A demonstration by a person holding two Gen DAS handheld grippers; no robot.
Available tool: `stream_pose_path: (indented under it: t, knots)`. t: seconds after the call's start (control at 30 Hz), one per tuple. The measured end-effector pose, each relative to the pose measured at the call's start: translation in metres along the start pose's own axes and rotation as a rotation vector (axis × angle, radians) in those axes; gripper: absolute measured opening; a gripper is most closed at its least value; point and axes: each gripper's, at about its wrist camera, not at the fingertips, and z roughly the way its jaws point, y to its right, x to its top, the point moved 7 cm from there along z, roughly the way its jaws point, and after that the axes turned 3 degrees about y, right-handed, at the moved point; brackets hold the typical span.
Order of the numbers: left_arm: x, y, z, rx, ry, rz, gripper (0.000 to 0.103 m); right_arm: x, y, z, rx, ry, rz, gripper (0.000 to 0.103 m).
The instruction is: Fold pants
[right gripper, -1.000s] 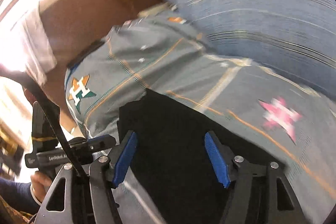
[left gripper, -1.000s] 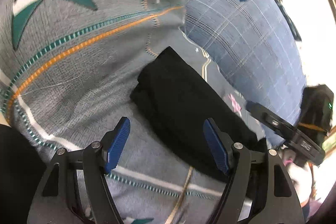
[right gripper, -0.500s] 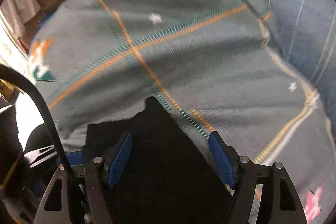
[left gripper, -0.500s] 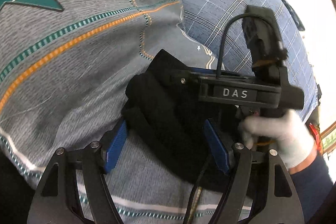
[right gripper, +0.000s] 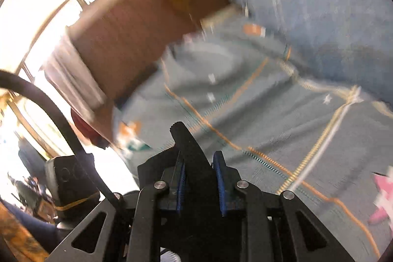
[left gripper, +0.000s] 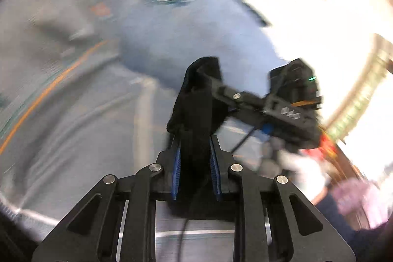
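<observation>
Both grippers, left (left gripper: 195, 165) and right (right gripper: 200, 182), having just been closing, are pinching the black pants (left gripper: 199, 100) above the bedspread (right gripper: 282, 119)

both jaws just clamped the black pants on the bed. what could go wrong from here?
1. The left gripper and right gripper each pinch a thick bunch of the folded pants; inner layers could slip and undo the fold.
2. The grippers sit close together, so they may collide.
3. The right gripper's cable could snag.
</observation>
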Motion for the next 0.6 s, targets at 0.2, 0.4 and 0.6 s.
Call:
stream_pose_path:
  t: [0.2,0.4,0.6]
  knots:
    - [-0.037,0.111,0.043,-0.215,-0.133,0.220,0.020,-0.011,-0.019,-0.147,-0.023,0.272,0.037,0.020]
    - [-0.137,0.144,0.135,-0.234,-0.370,0.283,0.017,-0.081,0.024,-0.237,-0.192,0.397,0.209,0.020]
    - [-0.192,0.147,0.156,-0.207,-0.501,0.356,0.013,-0.167,0.107,-0.261,-0.483,0.342,0.508,0.020]
